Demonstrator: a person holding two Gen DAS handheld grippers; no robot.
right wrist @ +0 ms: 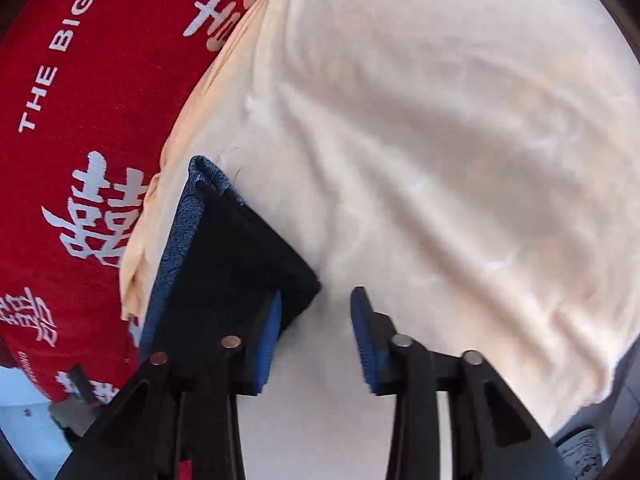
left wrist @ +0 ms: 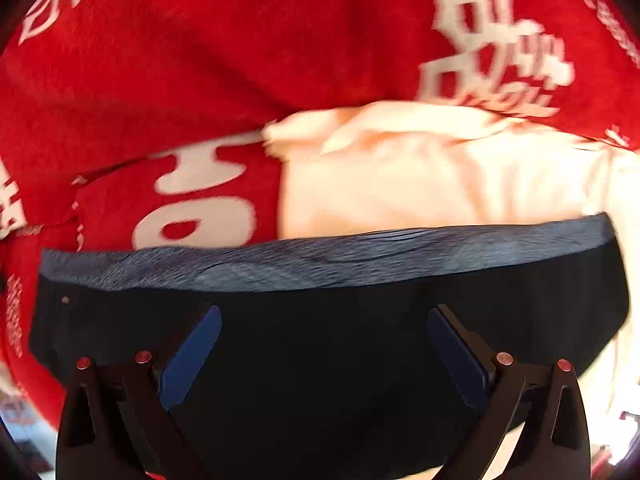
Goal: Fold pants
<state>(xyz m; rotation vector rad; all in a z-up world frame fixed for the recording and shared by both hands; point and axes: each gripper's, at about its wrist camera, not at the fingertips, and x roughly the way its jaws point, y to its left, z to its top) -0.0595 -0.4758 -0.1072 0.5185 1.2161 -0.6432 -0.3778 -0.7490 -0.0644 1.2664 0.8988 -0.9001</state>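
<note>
The dark pants (left wrist: 320, 360) lie flat beneath my left gripper (left wrist: 325, 308), their grey-blue waistband (left wrist: 320, 264) running across the view ahead of the fingertips. That gripper stands wide open above the cloth, with nothing pinched between its blue pads. In the right wrist view a folded corner of the pants (right wrist: 232, 248) rests on the cream sheet (right wrist: 440, 140). My right gripper (right wrist: 317, 292) is open, its left finger (right wrist: 268, 340) lying over the pants' edge. The right finger (right wrist: 366, 340) is over bare sheet, and the gap between the pads shows only sheet.
A red blanket (left wrist: 160, 60) with white characters covers the far and left side, also seen as the red blanket (right wrist: 80, 120). The cream sheet (left wrist: 420, 184) lies beside it. A pale floor patch (right wrist: 24, 420) and a small dark object (right wrist: 76, 396) show at lower left.
</note>
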